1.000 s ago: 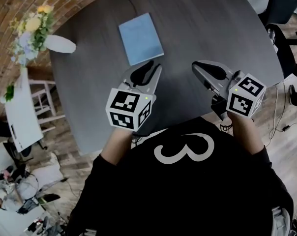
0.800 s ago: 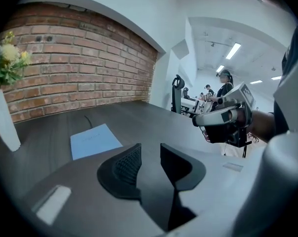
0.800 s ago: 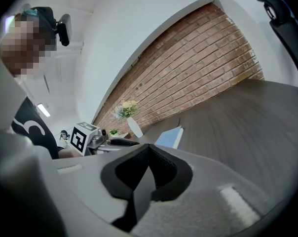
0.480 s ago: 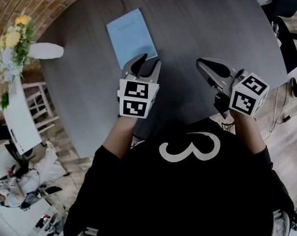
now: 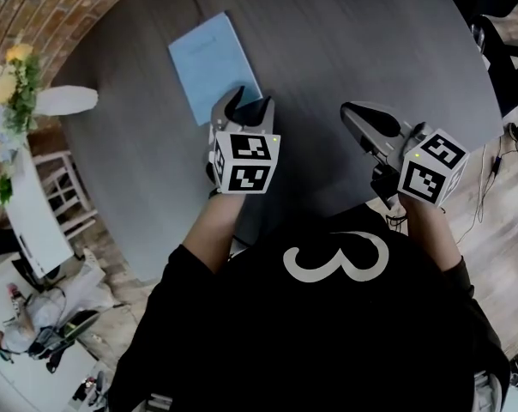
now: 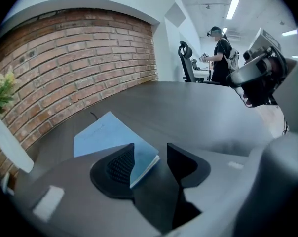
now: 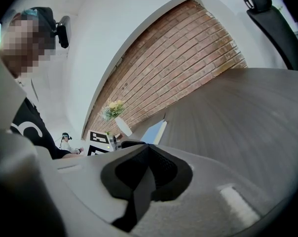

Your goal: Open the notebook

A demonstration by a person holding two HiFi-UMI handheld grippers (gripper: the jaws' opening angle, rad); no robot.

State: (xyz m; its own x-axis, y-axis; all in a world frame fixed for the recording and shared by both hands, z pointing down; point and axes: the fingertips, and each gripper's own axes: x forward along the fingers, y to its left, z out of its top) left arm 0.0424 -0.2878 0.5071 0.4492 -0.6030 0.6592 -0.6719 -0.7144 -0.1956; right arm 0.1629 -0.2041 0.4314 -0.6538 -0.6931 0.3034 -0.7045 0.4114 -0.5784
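A light blue notebook point(image 5: 213, 65) lies closed on the round dark table point(image 5: 345, 41). My left gripper point(image 5: 250, 106) sits low at the notebook's near right corner, and its jaws are opening. In the left gripper view the notebook point(image 6: 107, 135) has that corner between the spread jaws of the left gripper point(image 6: 150, 149); the pads do not press on it. My right gripper point(image 5: 355, 114) hovers over bare table to the right, shut and empty. In the right gripper view the right gripper point(image 7: 148, 147) has its jaws together, with the notebook point(image 7: 154, 131) far off.
A white vase point(image 5: 66, 101) with flowers point(image 5: 6, 80) stands at the table's left edge, by a brick wall point(image 6: 75, 58). A thin cable point(image 6: 93, 116) lies beyond the notebook. An office chair point(image 7: 267, 14) and a standing person point(image 6: 220, 53) are past the table.
My left gripper has dropped and moved forward to the notebook's near corner, and its jaws have spread wide. The right gripper has sunk a little and stays shut.
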